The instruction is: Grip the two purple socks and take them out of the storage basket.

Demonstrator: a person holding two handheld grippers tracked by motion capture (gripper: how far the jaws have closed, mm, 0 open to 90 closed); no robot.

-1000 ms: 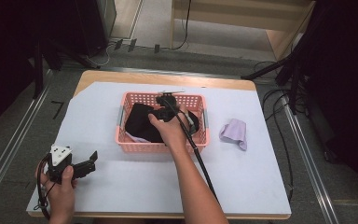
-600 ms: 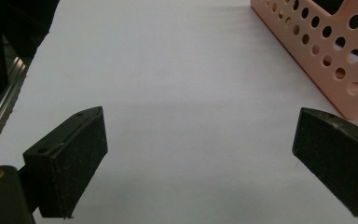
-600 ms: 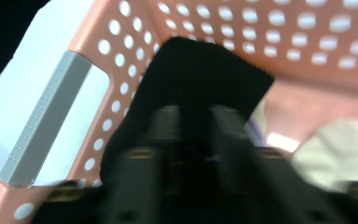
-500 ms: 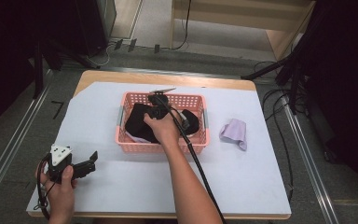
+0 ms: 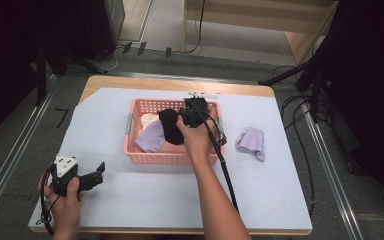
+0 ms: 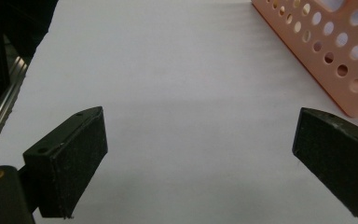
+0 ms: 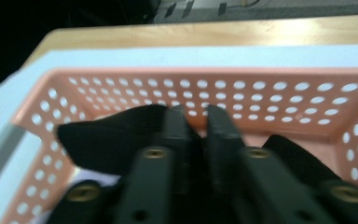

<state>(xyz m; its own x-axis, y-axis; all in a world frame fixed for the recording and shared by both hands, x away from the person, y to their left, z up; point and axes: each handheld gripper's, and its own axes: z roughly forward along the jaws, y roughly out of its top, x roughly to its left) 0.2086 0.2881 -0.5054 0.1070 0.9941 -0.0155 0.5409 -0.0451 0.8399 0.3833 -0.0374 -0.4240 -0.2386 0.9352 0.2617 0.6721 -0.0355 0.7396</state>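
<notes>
The right gripper's fingers pinched a black cloth in the pink basket at frame centre, jaws just reopening; the left gripper gaped empty.

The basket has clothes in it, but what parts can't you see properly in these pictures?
- Basket floor, high view: covered by the black cloth, the lilac cloth and the person's right hand.
- Right hand-held gripper, its own view: blurred, so whether the pads press the black cloth is unclear.
- Basket, left gripper view: cut off by the frame edge.
- Pale item, high view: too small to identify.
</notes>
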